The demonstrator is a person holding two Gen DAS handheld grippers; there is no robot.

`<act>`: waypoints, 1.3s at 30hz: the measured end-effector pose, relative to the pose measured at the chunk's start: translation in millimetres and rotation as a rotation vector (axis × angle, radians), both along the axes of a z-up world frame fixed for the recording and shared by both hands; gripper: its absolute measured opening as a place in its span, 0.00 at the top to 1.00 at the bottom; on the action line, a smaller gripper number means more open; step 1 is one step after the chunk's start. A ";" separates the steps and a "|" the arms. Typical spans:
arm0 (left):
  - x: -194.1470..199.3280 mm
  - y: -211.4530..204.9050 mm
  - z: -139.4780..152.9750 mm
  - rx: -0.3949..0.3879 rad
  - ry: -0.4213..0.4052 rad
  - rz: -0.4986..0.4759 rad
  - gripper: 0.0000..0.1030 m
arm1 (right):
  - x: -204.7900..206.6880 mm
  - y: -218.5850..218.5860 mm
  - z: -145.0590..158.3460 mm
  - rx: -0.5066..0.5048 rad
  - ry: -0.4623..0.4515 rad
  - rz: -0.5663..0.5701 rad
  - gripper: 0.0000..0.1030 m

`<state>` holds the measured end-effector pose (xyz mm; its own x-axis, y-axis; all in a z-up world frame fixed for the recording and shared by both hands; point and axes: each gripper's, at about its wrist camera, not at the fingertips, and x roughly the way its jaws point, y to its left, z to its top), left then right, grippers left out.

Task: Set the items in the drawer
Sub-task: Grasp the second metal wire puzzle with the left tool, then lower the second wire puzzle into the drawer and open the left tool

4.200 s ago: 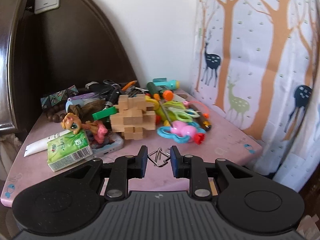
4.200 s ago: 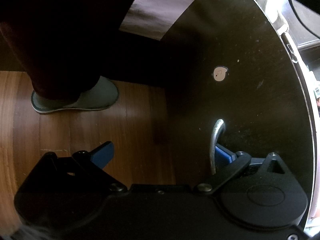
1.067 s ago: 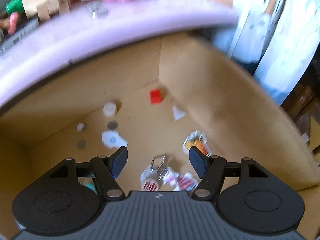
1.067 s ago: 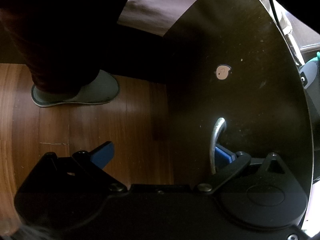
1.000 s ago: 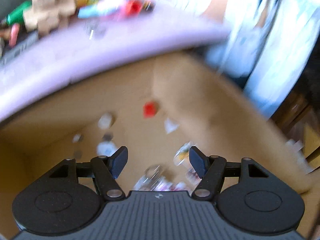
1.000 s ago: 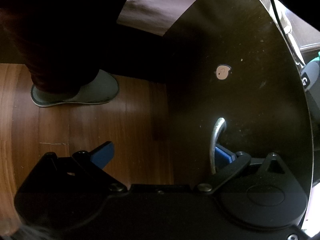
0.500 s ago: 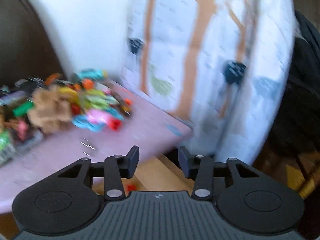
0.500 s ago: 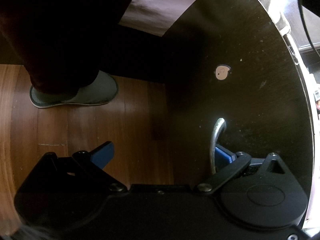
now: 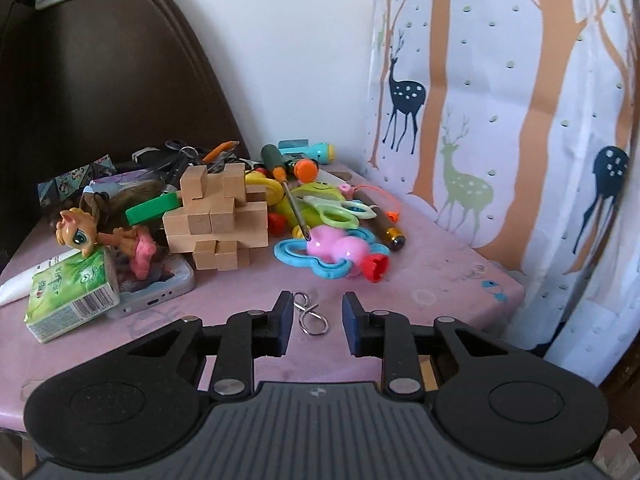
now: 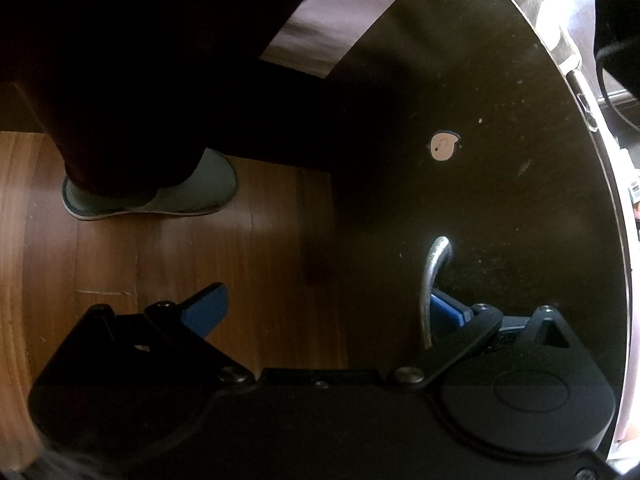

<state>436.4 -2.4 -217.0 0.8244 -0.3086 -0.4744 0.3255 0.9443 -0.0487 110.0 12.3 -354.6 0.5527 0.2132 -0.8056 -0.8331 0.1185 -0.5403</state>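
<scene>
My left gripper (image 9: 318,305) hovers low over the pink tabletop (image 9: 440,280) near its front edge. Its jaws are closing, with a bent metal wire puzzle (image 9: 306,315) lying on the table between them; the pads are not pressing on it. Behind it sits a heap of items: a wooden block puzzle (image 9: 218,220), a pink and blue toy (image 9: 332,252), a green tissue pack (image 9: 68,296), a small doll (image 9: 104,240). My right gripper (image 10: 326,296) stands wide open, its right finger hooked behind the metal handle (image 10: 434,280) of the dark drawer front (image 10: 500,200).
A deer-print curtain (image 9: 500,120) hangs close on the right of the table, and a dark headboard (image 9: 100,80) rises behind the heap. In the right wrist view a person's slippered foot (image 10: 152,196) stands on the wooden floor (image 10: 260,240).
My left gripper rose out of the open drawer, where a metal piece stayed behind, and now faces the tabletop with narrower jaws. The right gripper kept still at the handle.
</scene>
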 end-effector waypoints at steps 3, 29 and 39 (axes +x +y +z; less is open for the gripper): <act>6.6 -1.7 -2.9 -0.004 0.006 0.014 0.75 | -0.2 0.4 0.1 0.003 0.000 0.000 0.00; 2.8 -0.3 0.8 0.038 0.013 0.020 0.88 | 3.4 -4.6 -0.1 0.005 -0.001 0.035 0.00; -27.1 -6.3 13.0 0.022 0.000 -0.092 0.88 | 2.0 -2.5 -0.7 -0.005 -0.009 0.025 0.00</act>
<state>409.3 -8.7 -204.0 0.7929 -0.3727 -0.4821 0.4112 0.9111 -0.0281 111.9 9.8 -355.3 0.5548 0.2231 -0.8016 -0.8307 0.0950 -0.5485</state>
